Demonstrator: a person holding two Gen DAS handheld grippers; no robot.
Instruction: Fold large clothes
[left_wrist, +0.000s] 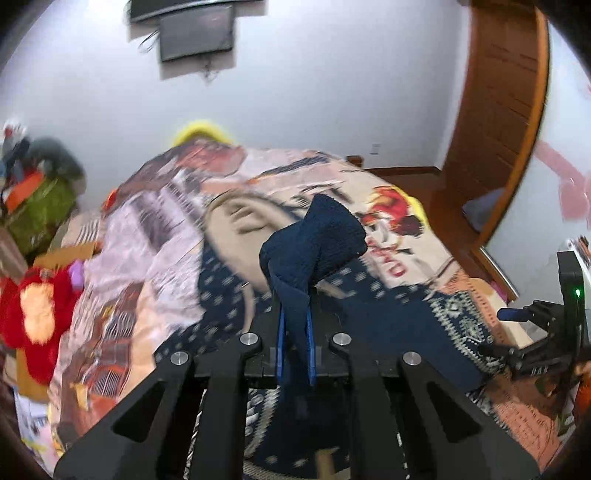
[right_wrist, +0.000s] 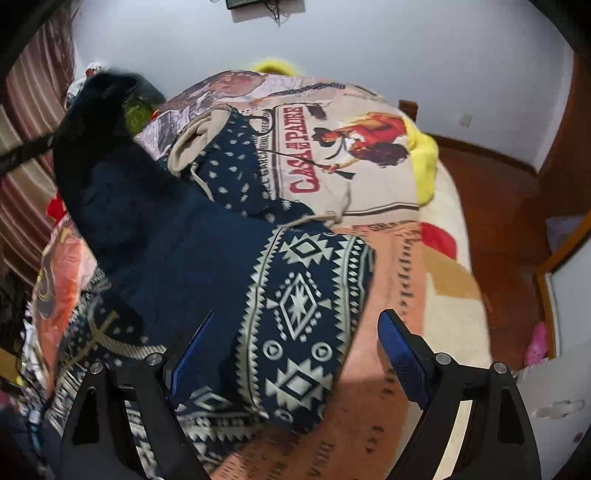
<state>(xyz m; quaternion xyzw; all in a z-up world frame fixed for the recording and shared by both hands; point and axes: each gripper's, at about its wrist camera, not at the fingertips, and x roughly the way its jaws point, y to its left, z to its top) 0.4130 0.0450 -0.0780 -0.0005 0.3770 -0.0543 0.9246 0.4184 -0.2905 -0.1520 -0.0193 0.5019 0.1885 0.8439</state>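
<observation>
A navy hooded garment with a white geometric pattern (right_wrist: 295, 302) and a beige hood lining (right_wrist: 192, 136) lies spread on the bed. My left gripper (left_wrist: 295, 310) is shut on a bunched navy piece of the garment (left_wrist: 314, 240), which stands up between its blue pads. In the right wrist view that lifted navy fabric (right_wrist: 110, 155) rises toward the upper left. My right gripper (right_wrist: 299, 321) hangs open just above the patterned part, with nothing pressed between its fingers. It also shows at the right edge of the left wrist view as the right gripper (left_wrist: 502, 332).
The bed carries a printed blanket (right_wrist: 369, 147) with a yellow edge (right_wrist: 424, 166). Red plush (left_wrist: 33, 306) and piled things (left_wrist: 40, 206) sit at the bed's left. Wooden floor (right_wrist: 498, 221) and a wooden door (left_wrist: 498, 110) lie to the right, with a wall screen (left_wrist: 195, 33) above.
</observation>
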